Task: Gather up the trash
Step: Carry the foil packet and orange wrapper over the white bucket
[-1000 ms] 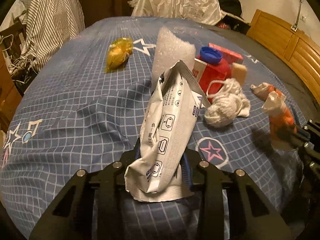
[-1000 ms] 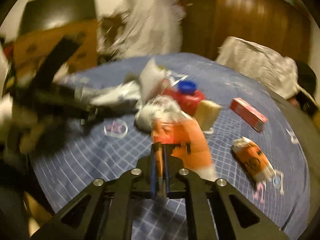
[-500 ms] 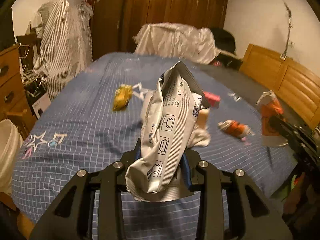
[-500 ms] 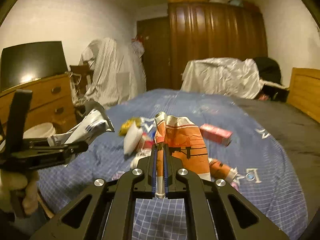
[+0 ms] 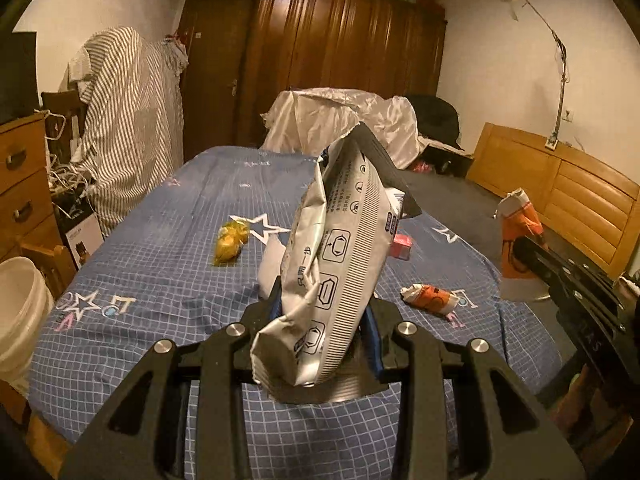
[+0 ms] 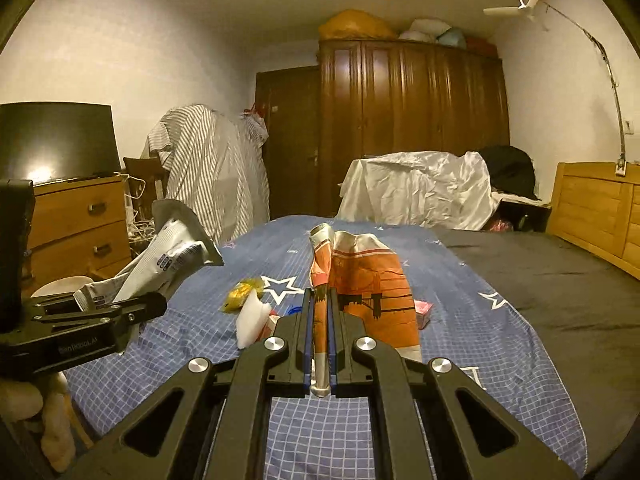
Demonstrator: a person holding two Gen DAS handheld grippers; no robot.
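Gripping a crumpled silver bag, the left tongs hold it above the bed. Right tongs clamp an orange wrapper above the bed, jaws nearly together.

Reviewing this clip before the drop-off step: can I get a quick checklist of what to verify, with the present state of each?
1. Left gripper clamped on the silver wrapper: ok.
2. Right gripper clamped on the orange wrapper: ok.
3. Both wrappers lifted clear of the bed: ok.
4. White bucket at the bed's left edge within view: ok; whether it is the trash bin, cannot tell.
5. Bed cleared of trash: not ok; yellow wrapper, small orange wrapper and pink box remain.
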